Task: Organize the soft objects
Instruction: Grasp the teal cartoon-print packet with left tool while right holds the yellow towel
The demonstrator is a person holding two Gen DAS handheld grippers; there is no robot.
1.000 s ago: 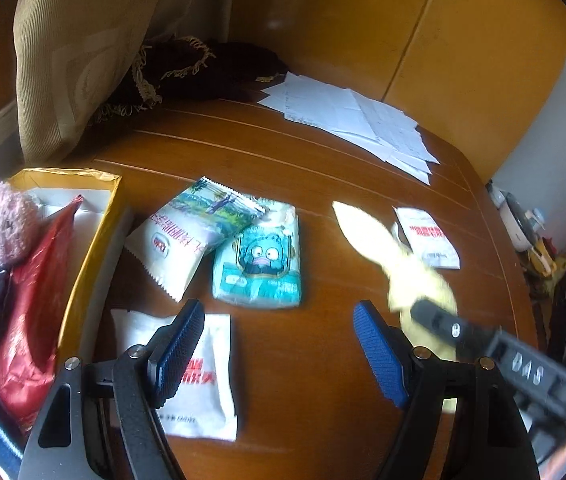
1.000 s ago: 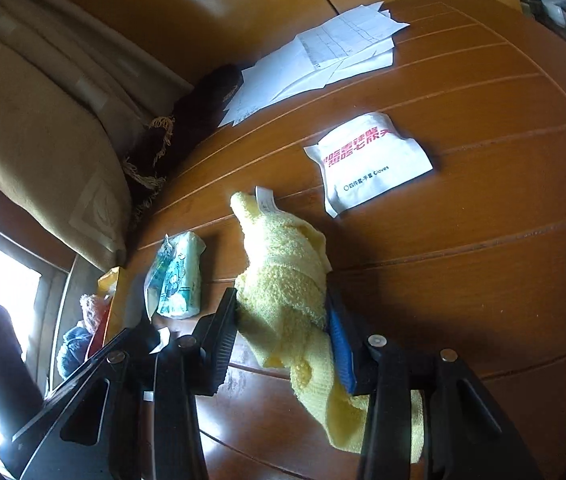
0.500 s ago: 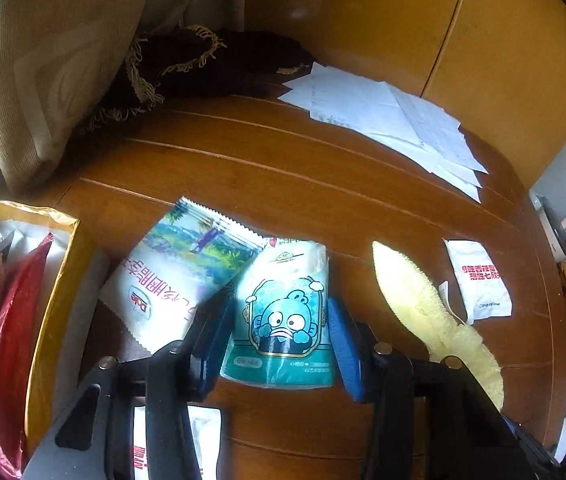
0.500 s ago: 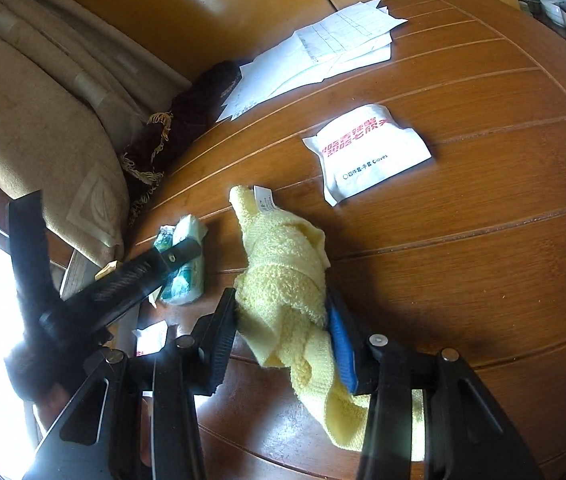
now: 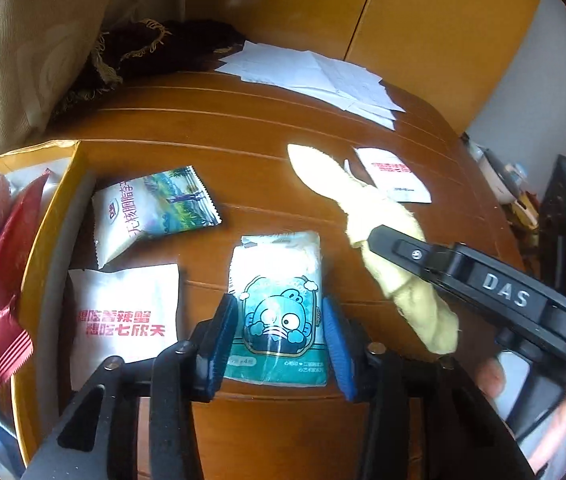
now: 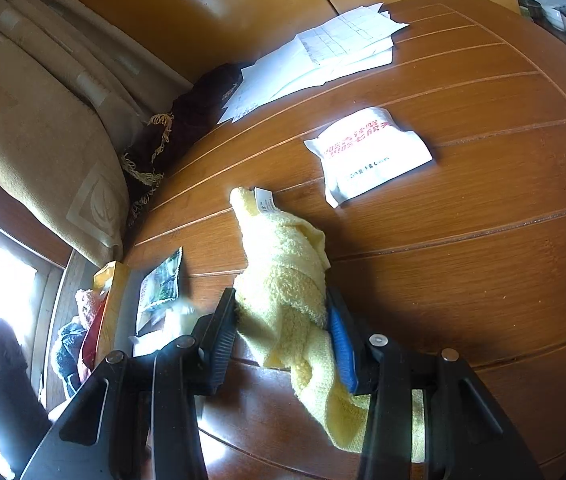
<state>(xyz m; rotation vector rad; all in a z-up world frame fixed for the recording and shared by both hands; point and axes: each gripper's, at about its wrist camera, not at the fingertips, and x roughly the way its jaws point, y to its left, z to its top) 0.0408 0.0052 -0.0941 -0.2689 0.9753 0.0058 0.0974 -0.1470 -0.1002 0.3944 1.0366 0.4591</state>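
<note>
Since the earlier frame, the left gripper [image 5: 281, 338] has been carried from open tabletop onto the blue cartoon tissue pack [image 5: 279, 300], which is now clamped between its pads and lies apart from the green-printed snack packet [image 5: 151, 210]. No change is noted at the right gripper [image 6: 281, 332], seen closed on the yellow towel [image 6: 283, 280], whose far end rests on the wooden table [image 6: 483, 260] near a white sachet [image 6: 367, 152]
</note>
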